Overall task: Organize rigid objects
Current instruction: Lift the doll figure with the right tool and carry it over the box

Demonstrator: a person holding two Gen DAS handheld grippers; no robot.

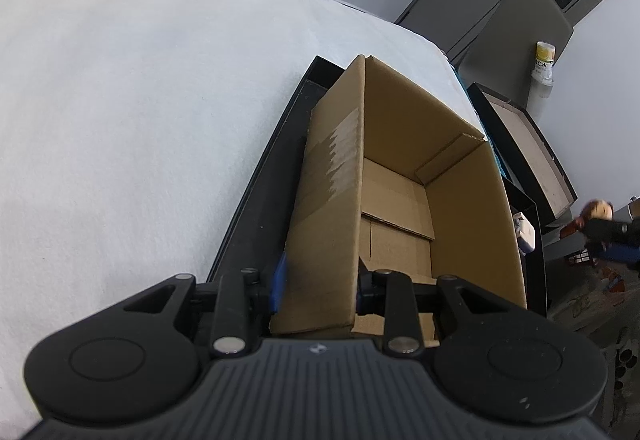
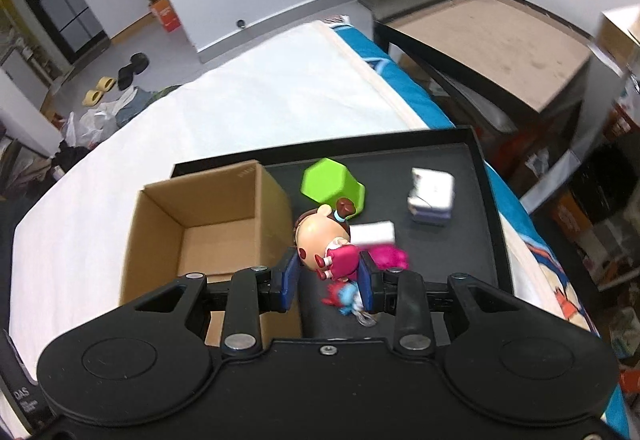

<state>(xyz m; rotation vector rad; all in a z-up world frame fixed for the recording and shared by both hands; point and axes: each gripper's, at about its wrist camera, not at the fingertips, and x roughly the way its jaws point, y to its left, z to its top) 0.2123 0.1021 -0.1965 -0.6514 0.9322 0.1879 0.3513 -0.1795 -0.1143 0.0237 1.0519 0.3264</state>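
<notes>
An open cardboard box [image 1: 400, 176] stands in a black tray [image 1: 256, 200] on a white bed. My left gripper [image 1: 320, 284] is shut on the box's near left wall, one blue pad on each side of it. In the right wrist view my right gripper [image 2: 330, 272] is shut on a big-headed doll [image 2: 320, 236] in a pink dress, held above the tray [image 2: 472, 224] just right of the box [image 2: 200, 224]. The doll [image 1: 598, 210] also shows blurred at the right edge of the left wrist view.
On the tray lie a green hexagonal block [image 2: 328, 188], a white cube [image 2: 432, 196], a flat white block [image 2: 372, 232], a magenta piece [image 2: 390, 256] and a small blue-and-red toy [image 2: 344, 296]. A black-framed side table [image 2: 492, 40] stands beyond the bed's right edge.
</notes>
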